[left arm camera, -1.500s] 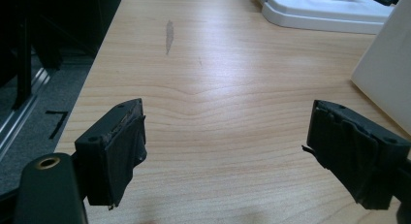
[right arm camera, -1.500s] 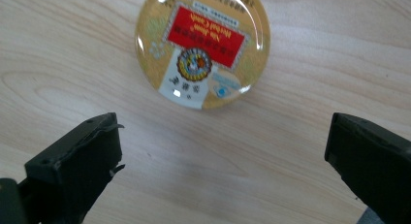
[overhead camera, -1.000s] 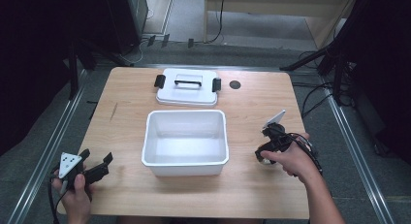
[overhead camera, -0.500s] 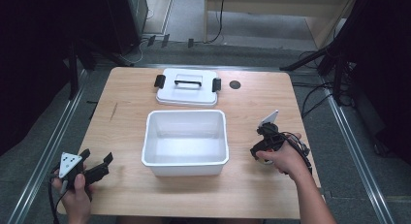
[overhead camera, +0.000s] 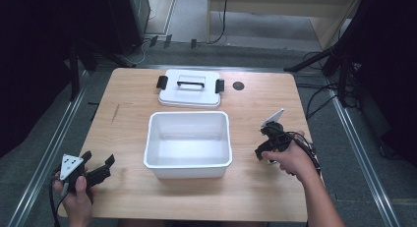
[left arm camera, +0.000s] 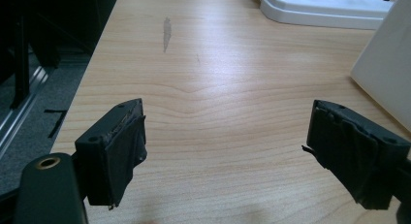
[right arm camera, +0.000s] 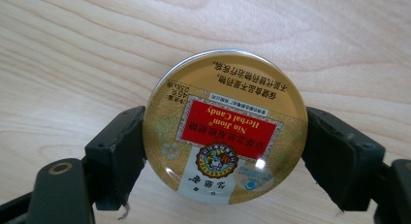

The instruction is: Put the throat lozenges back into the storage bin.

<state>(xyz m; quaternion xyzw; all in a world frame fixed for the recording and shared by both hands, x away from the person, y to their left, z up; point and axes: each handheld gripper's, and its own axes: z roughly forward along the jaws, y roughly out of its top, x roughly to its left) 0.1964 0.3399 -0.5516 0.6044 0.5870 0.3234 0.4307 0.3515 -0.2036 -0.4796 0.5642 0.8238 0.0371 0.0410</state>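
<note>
Right gripper [right arm camera: 225, 151] jaws just closed onto round candy tin [right arm camera: 225, 127], hand nudged toward table's near edge

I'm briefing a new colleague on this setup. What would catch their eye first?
Probably the round gold candy tin with its red label, pinched between the fingers of the right gripper, which have just been closing on it. Next, the open white bin at the table's middle, with its lid lying flat behind it. The left gripper waits open at the near left corner.
</note>
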